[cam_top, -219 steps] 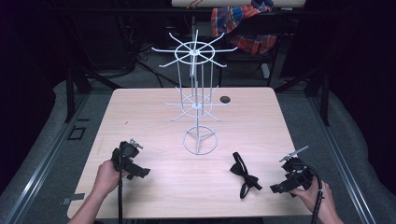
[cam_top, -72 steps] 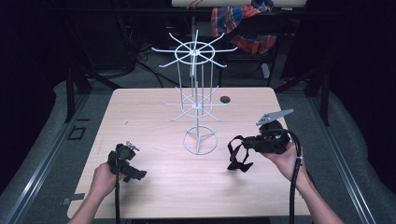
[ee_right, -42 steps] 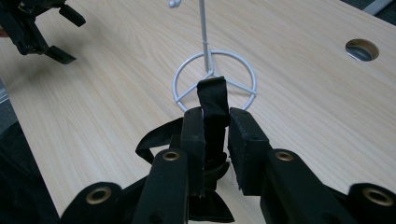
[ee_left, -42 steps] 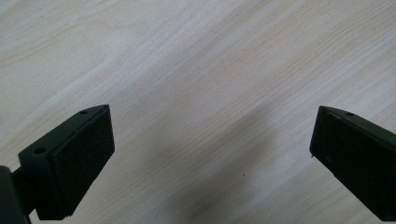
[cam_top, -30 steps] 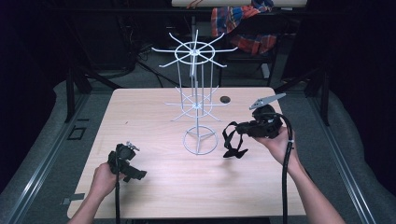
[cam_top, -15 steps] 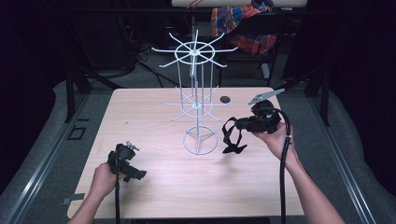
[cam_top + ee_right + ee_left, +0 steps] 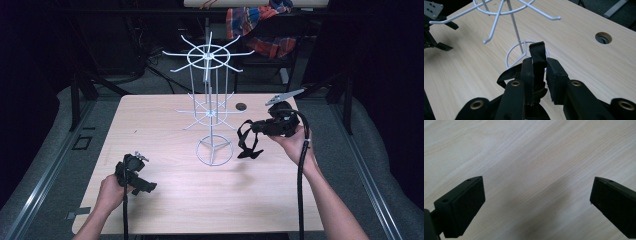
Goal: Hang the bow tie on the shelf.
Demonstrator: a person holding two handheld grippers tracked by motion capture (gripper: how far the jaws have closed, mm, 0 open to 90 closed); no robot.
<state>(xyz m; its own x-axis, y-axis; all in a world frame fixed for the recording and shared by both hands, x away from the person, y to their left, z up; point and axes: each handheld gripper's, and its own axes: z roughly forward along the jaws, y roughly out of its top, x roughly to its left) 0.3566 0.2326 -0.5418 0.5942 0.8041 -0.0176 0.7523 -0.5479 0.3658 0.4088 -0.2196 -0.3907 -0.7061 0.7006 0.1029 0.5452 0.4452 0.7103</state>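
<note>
Landmark: white wire rack point(image 7: 212, 112), standing at mid-bench on its ring base.
Right gripper point(image 7: 261, 128): raised off the bench, just right of the rack beside its lower tier of hooks; jaws clamped together on the black strap point(image 7: 537, 60), pinching one band of it.
Black strap: hanging in loops point(image 7: 248, 145) from that gripper, off the bench surface, between the gripper and the rack's base ring.
Change: seconds earlier the strap lay on the bench point(image 7: 165, 200) at the near right of the rack with the right gripper beside it; by this moment it had been lifted and carried up and inward, drawing closer to the rack in each successive picture.
Meaning: pick-up judged complete; the work looked to be in the carry phase, with hanging the strap on a hook the likely step left.
Left gripper point(image 7: 536, 202): low over the bench at the near left of the rack, jaws wide apart, nothing between them; unmoved over the last seconds.
Hole point(image 7: 241, 106): small dark one in the bench behind the rack, right side.
</note>
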